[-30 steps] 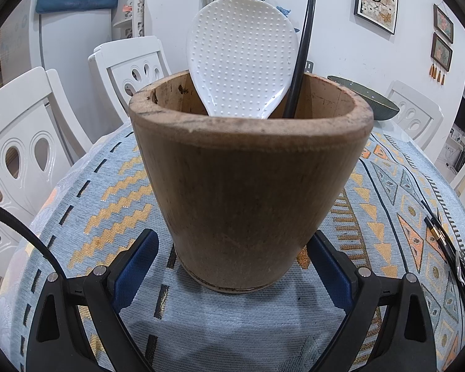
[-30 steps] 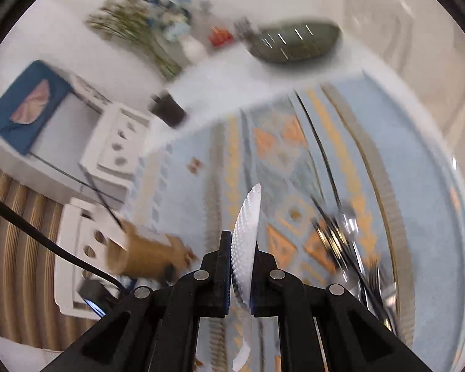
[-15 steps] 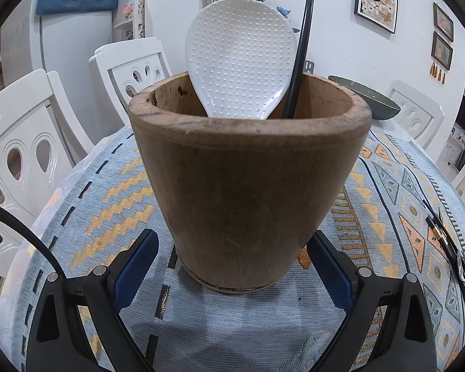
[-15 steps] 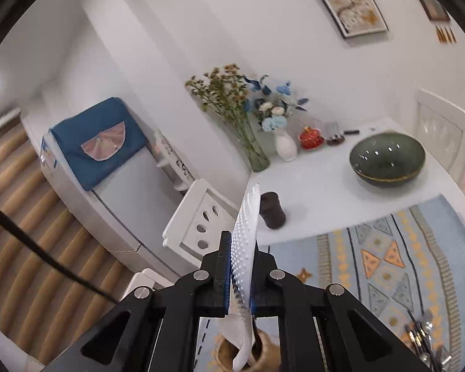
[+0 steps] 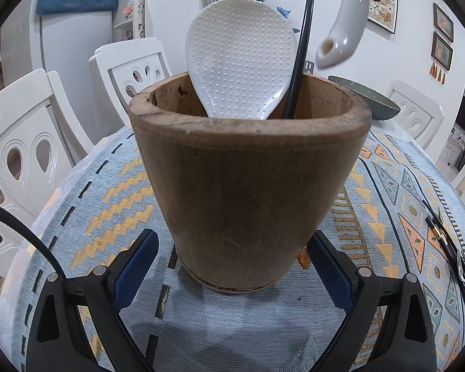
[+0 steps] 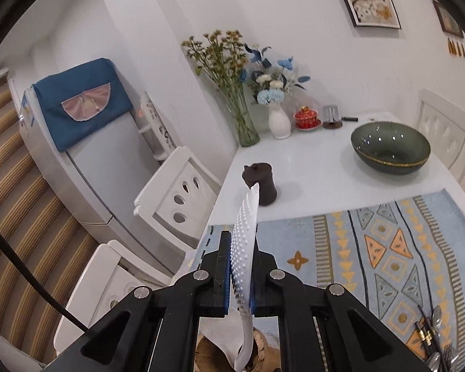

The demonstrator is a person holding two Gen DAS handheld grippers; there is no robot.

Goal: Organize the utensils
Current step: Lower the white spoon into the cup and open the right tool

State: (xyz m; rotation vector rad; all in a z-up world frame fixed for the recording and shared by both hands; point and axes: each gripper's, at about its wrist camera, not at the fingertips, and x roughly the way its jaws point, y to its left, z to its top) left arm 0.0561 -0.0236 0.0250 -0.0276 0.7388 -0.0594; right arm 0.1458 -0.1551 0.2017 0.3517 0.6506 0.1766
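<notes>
A brown wooden cup stands on the patterned cloth. In it are a white dimpled rice paddle and a thin black handle. My left gripper straddles the cup's base. Its right pad meets the cup and its left pad shows a thin gap. My right gripper is shut on a second white paddle, held edge-on. That paddle's handle hangs down over the cup. The handle end shows above the cup's right rim.
Several loose utensils lie on the cloth to the right. Further back on the white table stand a dark green bowl, a small dark jar and flower vases. White chairs ring the table on the left.
The right view swung up from the loose utensils to above the cup. The held paddle's handle has come into the left view over the rim. Left gripper and cup stayed put.
</notes>
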